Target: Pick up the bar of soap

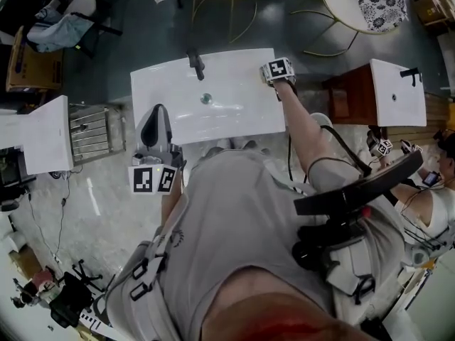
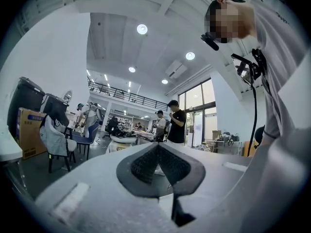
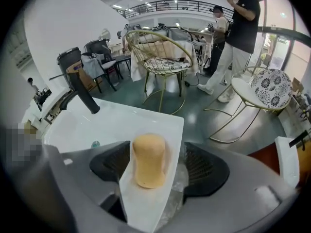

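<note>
An orange bar of soap [image 3: 149,159] lies on the far right corner of the white sink [image 1: 234,119]. In the right gripper view it sits between the two dark pads [image 3: 206,169]. A gap shows on its right side, and the left pad is partly hidden behind it. My right gripper [image 3: 156,152] is open around the soap. From the head view this gripper [image 1: 276,73] covers that corner and hides the soap. My left gripper [image 1: 156,116] hangs at the sink's front left. It points up into the room, its pads [image 2: 146,166] meet, and it holds nothing.
A black faucet [image 1: 195,64] and a drain [image 1: 206,99] are on the sink. Beyond it stand a gold wire chair [image 3: 163,62] and a round floral stool [image 3: 265,86]. A second sink [image 1: 394,91] is at the right and a white basin [image 1: 43,133] at the left. People stand beyond the chair.
</note>
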`<state>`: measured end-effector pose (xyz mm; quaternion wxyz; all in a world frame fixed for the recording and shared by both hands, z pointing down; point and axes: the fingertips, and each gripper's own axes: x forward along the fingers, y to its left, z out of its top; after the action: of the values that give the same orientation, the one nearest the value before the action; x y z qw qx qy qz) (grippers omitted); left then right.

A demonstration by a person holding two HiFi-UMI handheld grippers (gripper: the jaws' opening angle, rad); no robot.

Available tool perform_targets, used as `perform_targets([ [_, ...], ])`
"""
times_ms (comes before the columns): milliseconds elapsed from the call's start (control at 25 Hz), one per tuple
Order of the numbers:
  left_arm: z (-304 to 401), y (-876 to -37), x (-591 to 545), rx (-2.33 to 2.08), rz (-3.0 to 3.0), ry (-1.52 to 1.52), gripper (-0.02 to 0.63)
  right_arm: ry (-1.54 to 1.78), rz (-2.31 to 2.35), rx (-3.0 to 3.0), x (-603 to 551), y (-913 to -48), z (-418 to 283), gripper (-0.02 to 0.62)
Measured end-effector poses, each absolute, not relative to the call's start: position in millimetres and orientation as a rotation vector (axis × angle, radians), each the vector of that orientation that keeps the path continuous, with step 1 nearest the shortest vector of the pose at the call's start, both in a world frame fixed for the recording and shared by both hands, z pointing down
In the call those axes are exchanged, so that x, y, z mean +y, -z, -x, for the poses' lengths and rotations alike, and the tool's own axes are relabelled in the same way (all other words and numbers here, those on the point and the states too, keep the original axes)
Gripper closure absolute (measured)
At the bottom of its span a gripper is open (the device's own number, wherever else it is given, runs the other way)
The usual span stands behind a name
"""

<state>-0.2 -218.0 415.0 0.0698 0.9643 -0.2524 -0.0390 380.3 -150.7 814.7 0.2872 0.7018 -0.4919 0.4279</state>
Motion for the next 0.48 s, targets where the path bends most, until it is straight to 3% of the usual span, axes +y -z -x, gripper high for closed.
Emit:
perform_targets([
  [280, 0, -422, -223, -0.781, -2.897, 0.099, 0.607, -1.092, -1.799, -1.346, -155, -839, -374, 0.285],
  [360, 1, -426, -224, -0.789, -2.889, 0.092, 0.607, -1.017, -1.762, -1.418, -166, -842, -369, 0.321],
  [400, 2, -427, -224, -0.793, -2.885, 0.09, 0.607, -0.999, -1.75, -1.421, -166, -843, -370, 0.373],
  [480, 2, -427, -224, -0.798, -2.881, 0.089, 0.607, -0.998, -1.75, -1.395, -161, -841, -376, 0.382],
])
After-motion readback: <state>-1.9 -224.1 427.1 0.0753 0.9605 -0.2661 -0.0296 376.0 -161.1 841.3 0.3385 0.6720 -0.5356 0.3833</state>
